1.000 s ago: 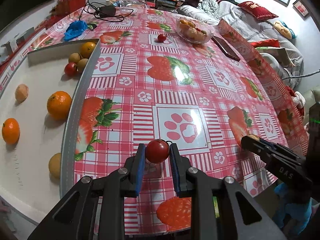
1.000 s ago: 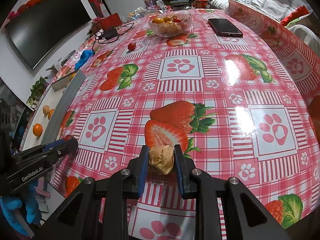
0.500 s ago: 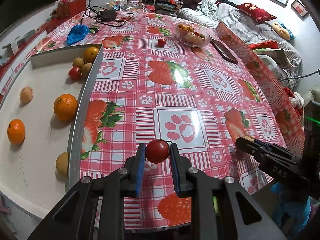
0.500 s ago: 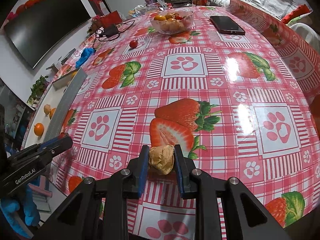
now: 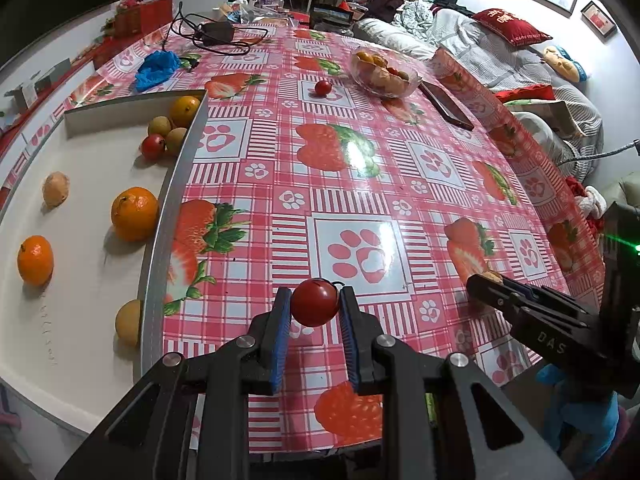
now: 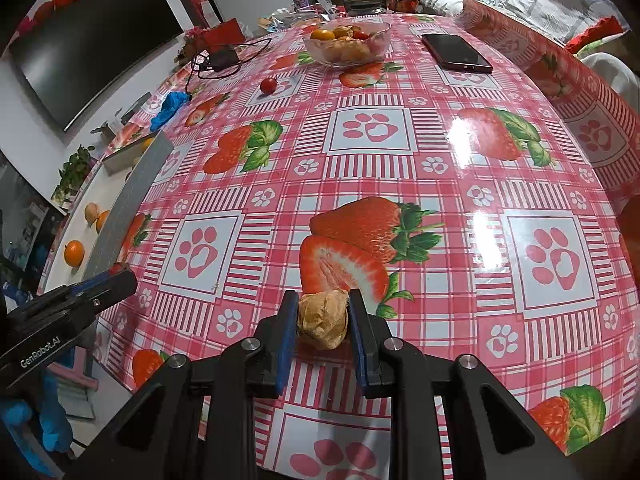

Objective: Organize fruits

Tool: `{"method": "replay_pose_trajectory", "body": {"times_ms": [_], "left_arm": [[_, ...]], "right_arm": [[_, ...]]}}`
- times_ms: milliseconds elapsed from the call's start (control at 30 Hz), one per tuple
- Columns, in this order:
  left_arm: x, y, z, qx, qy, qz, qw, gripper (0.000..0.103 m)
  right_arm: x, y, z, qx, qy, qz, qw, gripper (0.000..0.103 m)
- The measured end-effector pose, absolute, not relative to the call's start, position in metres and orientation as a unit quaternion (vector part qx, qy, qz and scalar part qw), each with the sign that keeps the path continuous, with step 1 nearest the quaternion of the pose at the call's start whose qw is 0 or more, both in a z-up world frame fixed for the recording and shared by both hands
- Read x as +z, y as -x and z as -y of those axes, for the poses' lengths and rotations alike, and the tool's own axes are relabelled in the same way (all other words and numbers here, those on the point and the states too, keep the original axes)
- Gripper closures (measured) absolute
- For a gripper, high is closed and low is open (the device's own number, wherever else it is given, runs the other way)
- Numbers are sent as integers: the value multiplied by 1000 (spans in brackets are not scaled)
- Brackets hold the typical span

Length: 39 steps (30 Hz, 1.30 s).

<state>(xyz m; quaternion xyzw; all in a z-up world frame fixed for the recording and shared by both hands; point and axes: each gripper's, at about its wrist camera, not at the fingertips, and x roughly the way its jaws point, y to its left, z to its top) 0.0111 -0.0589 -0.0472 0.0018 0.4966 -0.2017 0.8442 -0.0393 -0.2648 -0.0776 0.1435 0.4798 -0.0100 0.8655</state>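
My left gripper [image 5: 315, 305] is shut on a red cherry tomato [image 5: 315, 302], held just above the near part of the strawberry-print table. The right gripper [image 6: 323, 316] is shut on a tan, papery husked fruit [image 6: 323, 318] over the table's front edge. A white tray [image 5: 80, 280] on the left holds several oranges [image 5: 134, 214], small brown fruits and one tomato. One more cherry tomato [image 5: 323, 88] lies loose near a glass bowl [image 5: 384, 72] of mixed fruit at the far side. Each gripper shows in the other's view, right gripper [image 5: 486, 280] and left gripper [image 6: 118, 280].
A dark phone [image 6: 456, 53] lies right of the bowl. A blue glove [image 5: 156, 66] and a charger with cables [image 5: 216, 34] sit at the far left. The tray's grey rim [image 5: 168, 216] stands up beside the tablecloth. A sofa with cushions lies beyond the table's right edge.
The left gripper has shifted slightly with the tomato still in it. The right gripper has hardly moved and still grips the husked fruit.
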Motion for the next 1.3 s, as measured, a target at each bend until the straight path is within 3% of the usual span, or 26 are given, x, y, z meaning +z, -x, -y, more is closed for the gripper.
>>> {"method": "replay_pose_trajectory", "body": {"times_ms": [1300], "left_arm": [[-13,-8,2,-191,48,-458,867,77]], "right_arm": [[-59,25,238,17,-130,-490,862,77]]}}
